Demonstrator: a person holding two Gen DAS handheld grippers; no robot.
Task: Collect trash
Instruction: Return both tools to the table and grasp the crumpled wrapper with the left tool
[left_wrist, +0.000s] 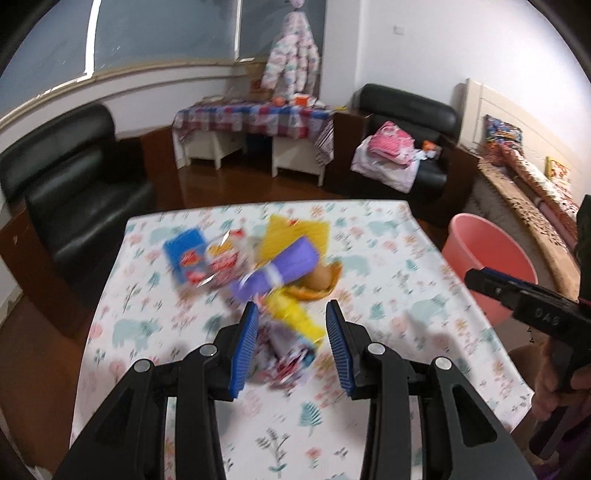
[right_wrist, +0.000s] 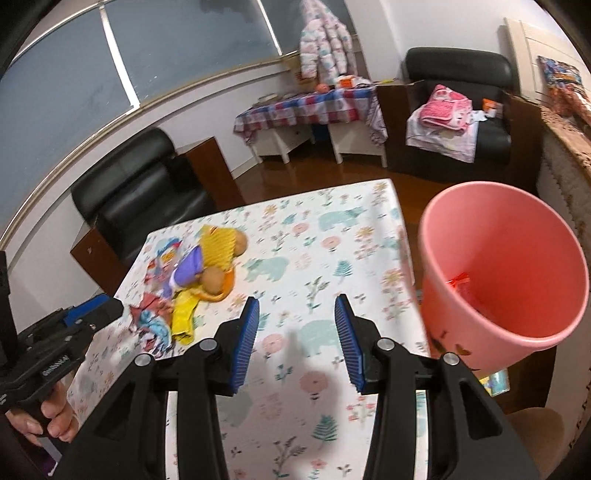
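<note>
On a desk (left_wrist: 388, 258) draped in a floral, animal-print cloth, a heap of trash lay toward the left side; at its far left sat a blue packet (left_wrist: 184, 254), then red-and-white wrappers (left_wrist: 221, 266), a yellow ribbed sheet (left_wrist: 295, 232), a purple wrapper (left_wrist: 284, 266) and two round brown items resting on orange peel-like scraps (left_wrist: 317, 284); nearest the camera lay a yellow wrapper (left_wrist: 291, 317) and a crumpled printed wrapper (left_wrist: 288, 354). The left hand-held gripper (left_wrist: 291, 343) hung directly over that near end of the heap, its blue pads parted with the crumpled wrapper seen between them but not pressed; whether a pad touched it could not be told through the blur. The yellow wrapper's long axis ran roughly from the left gripper's fingers away toward the middle of the pile, so the left hand appeared the nearer and better placed for a pick. The right hand-held gripper (right_wrist: 295, 339) stood open and empty over bare cloth, with the heap well off to its left and the pink bucket (right_wrist: 509, 266) just beside it on the right, beyond the desk's edge; a red scrap (right_wrist: 458, 278) already lay inside the bucket. Embossed lettering on each gripper body was too blurred to read with confidence; print on the packets was likewise illegible.
</note>
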